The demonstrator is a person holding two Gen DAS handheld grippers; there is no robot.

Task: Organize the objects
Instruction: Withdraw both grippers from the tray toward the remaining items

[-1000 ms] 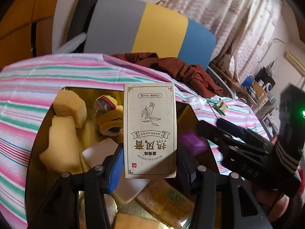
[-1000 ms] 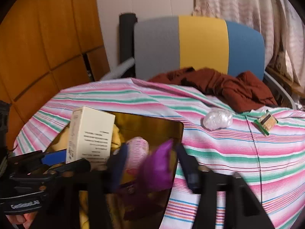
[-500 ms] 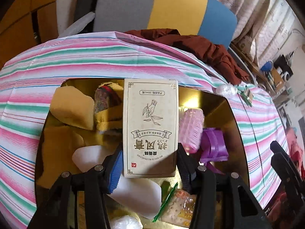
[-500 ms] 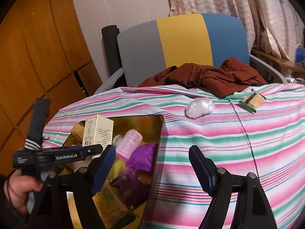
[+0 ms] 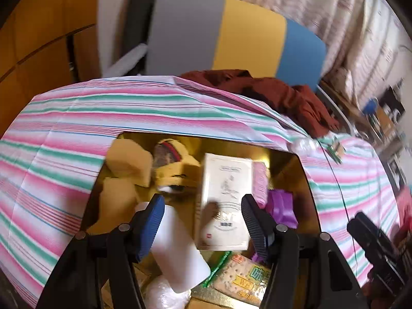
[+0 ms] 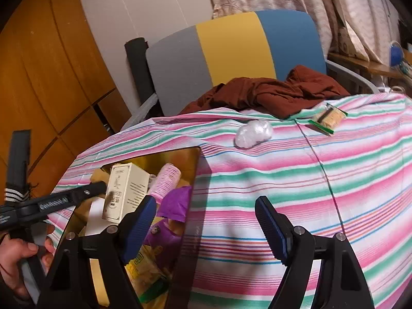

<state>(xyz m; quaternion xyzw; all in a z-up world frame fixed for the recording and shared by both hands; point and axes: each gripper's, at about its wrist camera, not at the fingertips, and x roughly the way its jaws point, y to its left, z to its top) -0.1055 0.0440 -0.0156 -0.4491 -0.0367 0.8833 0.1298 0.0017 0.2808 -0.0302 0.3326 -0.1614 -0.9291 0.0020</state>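
A cream carton (image 5: pixel 226 195) lies tilted among the items in the gold-lined box (image 5: pixel 303 170). My left gripper (image 5: pixel 202 203) hovers just above it, its jaws opening and its pads off the carton. In the right wrist view the carton (image 6: pixel 126 190) leans in the box (image 6: pixel 195 175), beside the left gripper's fingers (image 6: pixel 77 195). My right gripper (image 6: pixel 206 203) stands open over the striped cloth with nothing between its jaws. A crumpled plastic ball (image 6: pixel 253 132) and a cracker packet (image 6: pixel 328 117) lie on the cloth beyond it.
The box also holds yellow sponges (image 5: pixel 128 159), a pink roller (image 5: pixel 260 182), a purple item (image 5: pixel 282 206), a white block (image 5: pixel 177 252) and a biscuit pack (image 5: pixel 244 278). A brown garment (image 6: pixel 270 92) lies at the cloth's far edge, before a grey, yellow and blue chair (image 6: pixel 231 49).
My left gripper has let go of the cream carton, which now rests in the box, and its jaws stand wider. My right gripper has opened and drawn right, over the cloth.
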